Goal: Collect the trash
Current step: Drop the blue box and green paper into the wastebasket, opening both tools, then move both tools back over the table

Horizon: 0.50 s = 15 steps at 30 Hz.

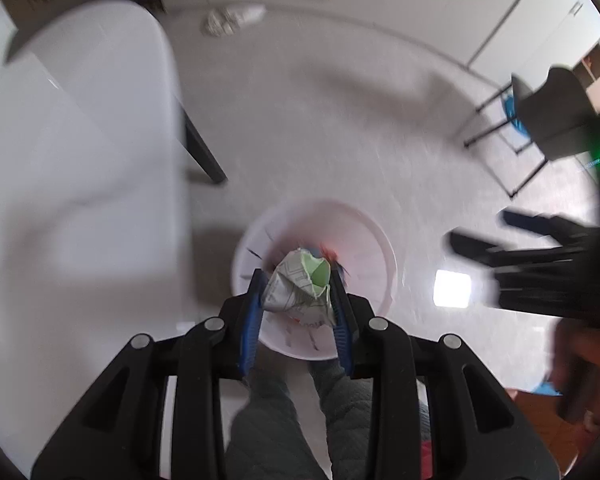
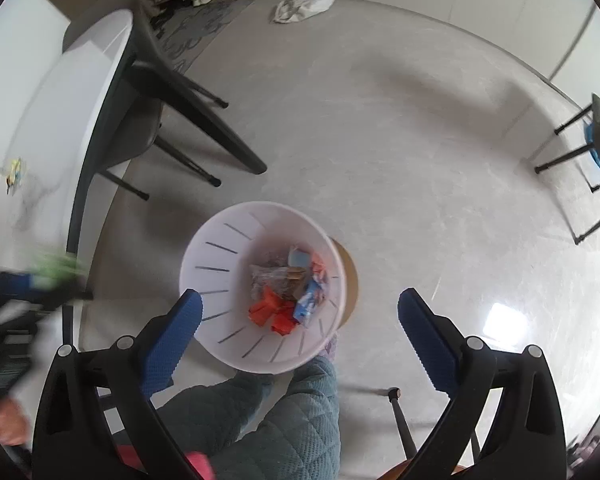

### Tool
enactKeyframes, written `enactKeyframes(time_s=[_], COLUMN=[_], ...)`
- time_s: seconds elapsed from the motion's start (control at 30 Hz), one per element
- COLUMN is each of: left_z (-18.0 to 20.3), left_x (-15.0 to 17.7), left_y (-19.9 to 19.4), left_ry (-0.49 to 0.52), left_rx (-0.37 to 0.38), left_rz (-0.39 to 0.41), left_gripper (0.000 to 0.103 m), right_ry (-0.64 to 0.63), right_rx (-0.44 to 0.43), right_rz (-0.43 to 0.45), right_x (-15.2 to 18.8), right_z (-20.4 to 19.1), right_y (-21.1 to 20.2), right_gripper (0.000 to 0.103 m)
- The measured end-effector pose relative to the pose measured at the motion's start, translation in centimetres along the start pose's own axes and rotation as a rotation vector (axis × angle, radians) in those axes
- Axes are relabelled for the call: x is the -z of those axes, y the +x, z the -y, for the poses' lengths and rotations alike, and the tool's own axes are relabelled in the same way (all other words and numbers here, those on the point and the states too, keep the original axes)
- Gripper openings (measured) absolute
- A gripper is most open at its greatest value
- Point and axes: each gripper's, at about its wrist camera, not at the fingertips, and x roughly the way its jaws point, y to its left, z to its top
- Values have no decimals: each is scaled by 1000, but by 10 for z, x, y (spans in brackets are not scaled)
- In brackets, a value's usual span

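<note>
Left gripper [image 1: 298,280] clamps crumpled green-and-white paper [image 1: 298,288] between ribbed blue pads, directly above the round, slotted white plastic bin [image 2: 216,256]. Right gripper [image 2: 300,312] is spread wide, empty, over the bin.

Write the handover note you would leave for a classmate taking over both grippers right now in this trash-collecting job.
Left gripper: shut on a crumpled paper wrapper, white and green, held above the white bin.
Right gripper: open, holding nothing, also above the bin.
Bin stands on the floor beside the white table; it already holds several wrappers, red, blue and clear.
Done: some trash binned, one piece carried over.
Left: probably release the wrapper into the bin, then check the table, where a small yellow scrap lies. A pale bundle sits on the floor by the far wall; unclear whether it is trash.
</note>
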Motion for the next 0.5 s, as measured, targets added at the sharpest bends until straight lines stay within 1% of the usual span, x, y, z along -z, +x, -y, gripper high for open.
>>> enactKeyframes(time_s=[0.07, 0.13, 0.17, 0.23, 0.37, 0.5], left_z=[7, 12, 15, 20, 29, 26], left_x=[0, 3, 5, 7, 4, -8], left_y=[26, 46, 53, 57, 41, 2], left_ry=[-3, -11, -15, -17, -7, -20], left_rx=[18, 21, 27, 32, 23, 12], left_rz=[-44, -73, -79, -83, -55, 27], left_gripper=[39, 60, 63, 77, 89, 92], right_ry=[14, 21, 26, 39, 48, 27], right_rx=[-4, -3, -1, -2, -12, -32], right_rz=[-3, -9, -14, -25, -40, -9], right_x=[2, 3, 5, 8, 9, 2], right_z=[11, 19, 24, 30, 36, 27], right_y=[-3, -2, 0, 2, 3, -13], right_gripper=[98, 98, 98, 98, 98, 98])
